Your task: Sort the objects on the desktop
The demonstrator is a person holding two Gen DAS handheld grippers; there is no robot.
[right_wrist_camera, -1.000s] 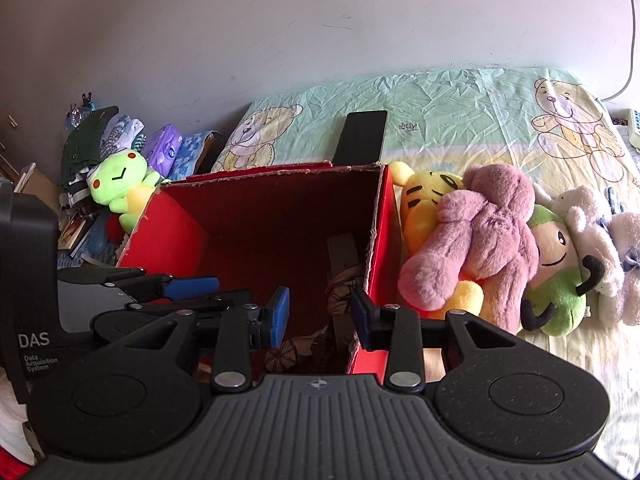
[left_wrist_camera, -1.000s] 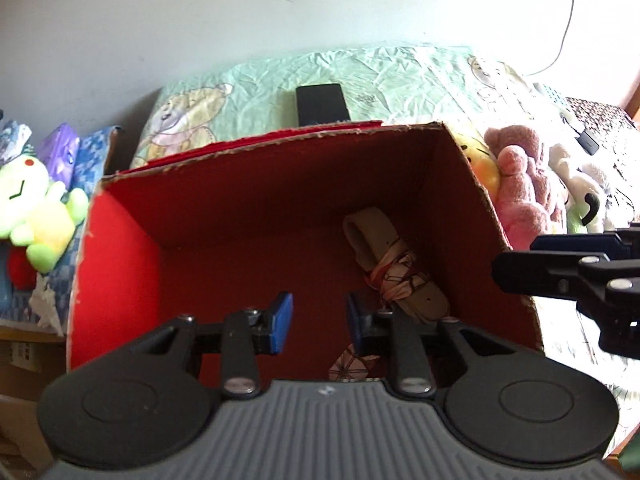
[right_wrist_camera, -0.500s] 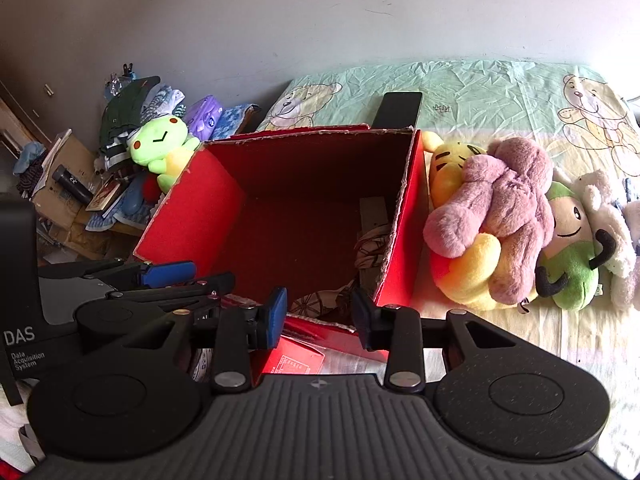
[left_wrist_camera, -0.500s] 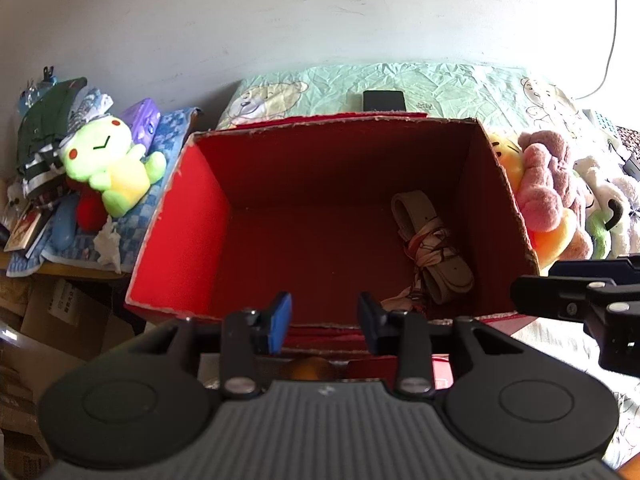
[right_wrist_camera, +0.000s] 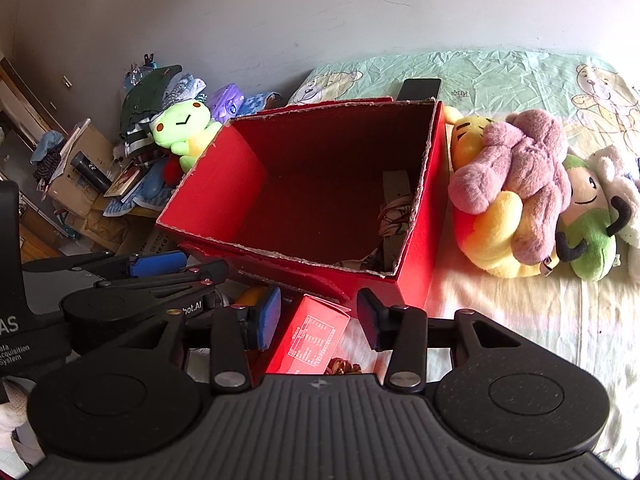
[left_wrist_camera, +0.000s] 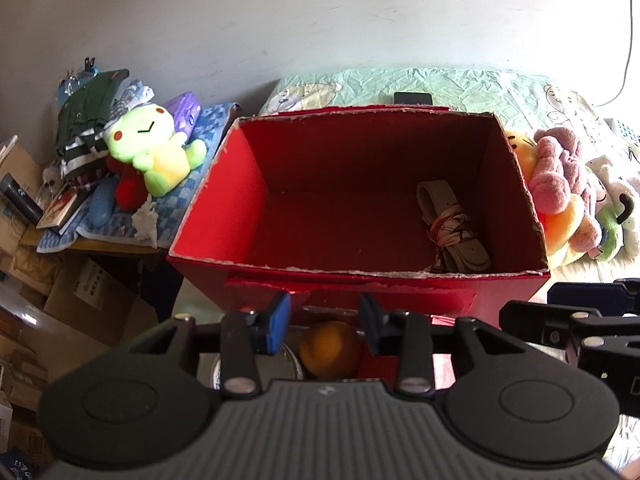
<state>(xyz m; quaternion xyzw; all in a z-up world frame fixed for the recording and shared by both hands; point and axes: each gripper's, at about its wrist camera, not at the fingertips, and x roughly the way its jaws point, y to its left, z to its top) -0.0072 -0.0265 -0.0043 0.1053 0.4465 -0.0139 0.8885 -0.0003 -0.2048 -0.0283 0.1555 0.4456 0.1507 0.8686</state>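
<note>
One red box [left_wrist_camera: 224, 216], one belt [left_wrist_camera: 452, 224] inside, one orange [left_wrist_camera: 330, 348]; left gripper [left_wrist_camera: 324, 322], right gripper [right_wrist_camera: 318, 316] both released, empty

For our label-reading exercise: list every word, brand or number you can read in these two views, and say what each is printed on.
"bot.AI", cut off at its start: on the left claw's arm, right wrist view.
"AS", "ata Acquisition System", cut off at the frame edge: on the black device body.
Small red carton: printed table, too small to read.
Brown cardboard cartons: print too blurred to read.
</note>
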